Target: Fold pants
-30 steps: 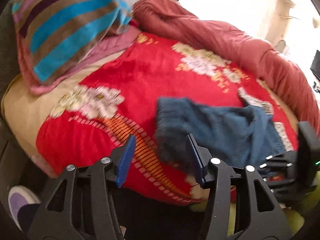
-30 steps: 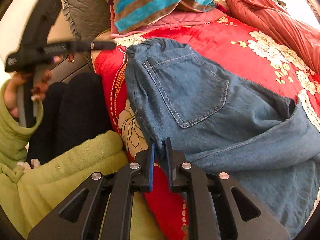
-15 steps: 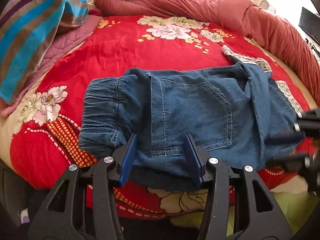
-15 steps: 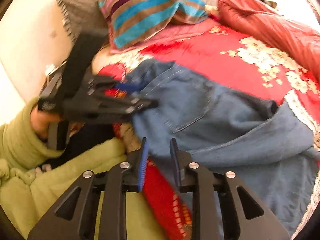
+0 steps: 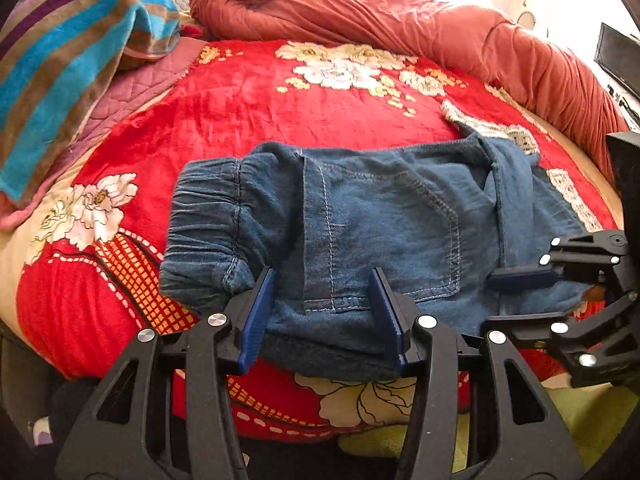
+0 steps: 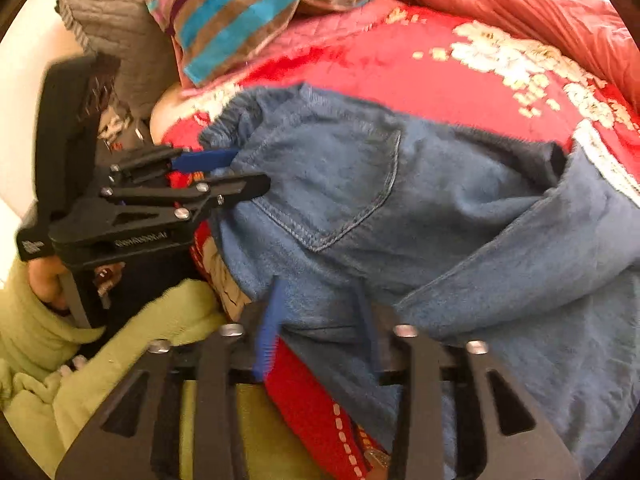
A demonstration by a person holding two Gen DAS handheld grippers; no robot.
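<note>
Right wrist view is motion-blurred: the right gripper (image 6: 320, 320) shows smeared blue pads, and whether they touch the jeans (image 6: 400, 200) can't be told, though its jaws have just been opening with denim between them. The jeans run off the lower right edge there, so the leg ends are cut off; in the left wrist view the near hem is hidden behind the left gripper (image 5: 324, 312). That gripper's far pad is buried against the waistband in the right view. The hand (image 6: 44, 280) holding it is mostly hidden behind the gripper body. The striped towel (image 5: 60, 60) is cut by the frame edge. Lettering on the gripper body is unreadable.
</note>
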